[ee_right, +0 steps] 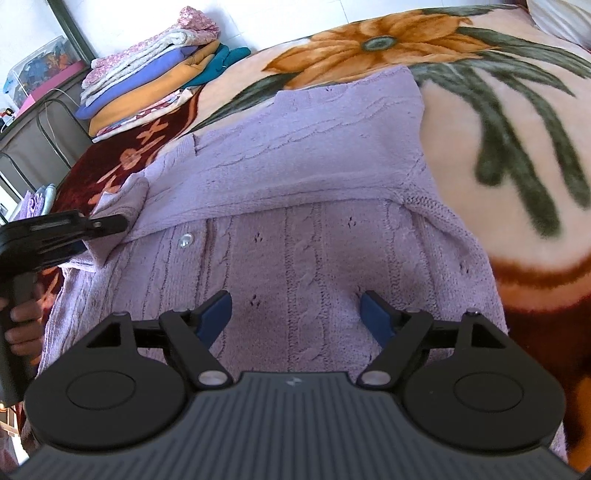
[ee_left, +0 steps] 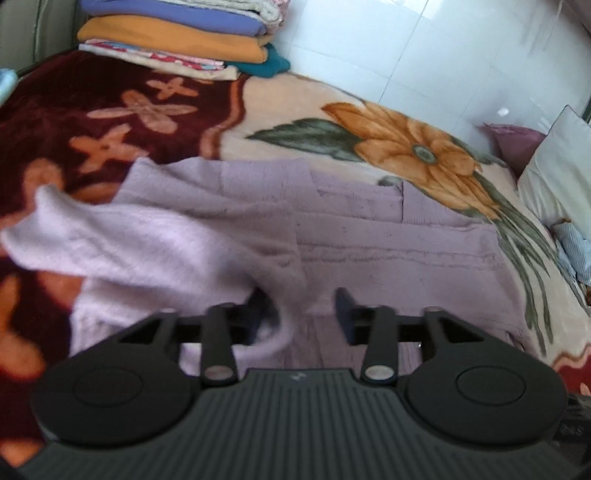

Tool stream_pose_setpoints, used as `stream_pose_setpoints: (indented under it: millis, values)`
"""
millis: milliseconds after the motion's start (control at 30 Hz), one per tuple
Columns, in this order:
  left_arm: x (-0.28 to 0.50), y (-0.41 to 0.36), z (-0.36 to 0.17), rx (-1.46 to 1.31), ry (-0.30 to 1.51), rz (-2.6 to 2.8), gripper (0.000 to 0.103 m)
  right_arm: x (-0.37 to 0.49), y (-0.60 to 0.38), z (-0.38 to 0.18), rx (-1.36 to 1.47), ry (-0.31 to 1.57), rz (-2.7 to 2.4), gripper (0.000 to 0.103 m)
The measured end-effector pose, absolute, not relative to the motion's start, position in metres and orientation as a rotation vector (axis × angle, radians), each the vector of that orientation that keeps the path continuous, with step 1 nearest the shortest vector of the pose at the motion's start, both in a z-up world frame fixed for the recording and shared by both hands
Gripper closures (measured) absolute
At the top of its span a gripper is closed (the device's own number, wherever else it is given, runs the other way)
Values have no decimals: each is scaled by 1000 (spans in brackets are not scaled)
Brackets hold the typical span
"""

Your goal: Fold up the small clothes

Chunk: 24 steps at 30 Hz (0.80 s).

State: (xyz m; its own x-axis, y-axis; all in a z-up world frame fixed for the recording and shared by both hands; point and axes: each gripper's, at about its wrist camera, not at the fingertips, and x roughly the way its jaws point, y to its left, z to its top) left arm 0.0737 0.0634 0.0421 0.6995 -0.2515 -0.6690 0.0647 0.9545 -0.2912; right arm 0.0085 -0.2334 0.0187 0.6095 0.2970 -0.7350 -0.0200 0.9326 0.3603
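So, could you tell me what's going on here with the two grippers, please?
A person is folding a lilac cable-knit cardigan spread on a floral fleece blanket. The left gripper has one sleeve of it between its open fingers, lifted over the body. The right gripper hovers open above the buttoned front, holding nothing. A stack of folded clothes sits at the far edge.

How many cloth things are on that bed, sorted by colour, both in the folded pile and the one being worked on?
Lilac cardigan, spread out: 1
Floral pink piece, pile top: 1
Purple piece: 1
Orange piece: 1
Teal piece: 1
Patterned cream piece, pile bottom: 1
Total: 6
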Motion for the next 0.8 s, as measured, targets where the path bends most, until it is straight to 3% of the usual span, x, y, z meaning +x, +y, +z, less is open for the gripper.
stream_pose_setpoints:
  millis: [367,800]
  values:
    - [36,114,53,-294,861,-5,55,23,-199,77,245,813,256,20]
    - [23,149,44,-321,903,72,55,63,-87,109,150,792,527,20]
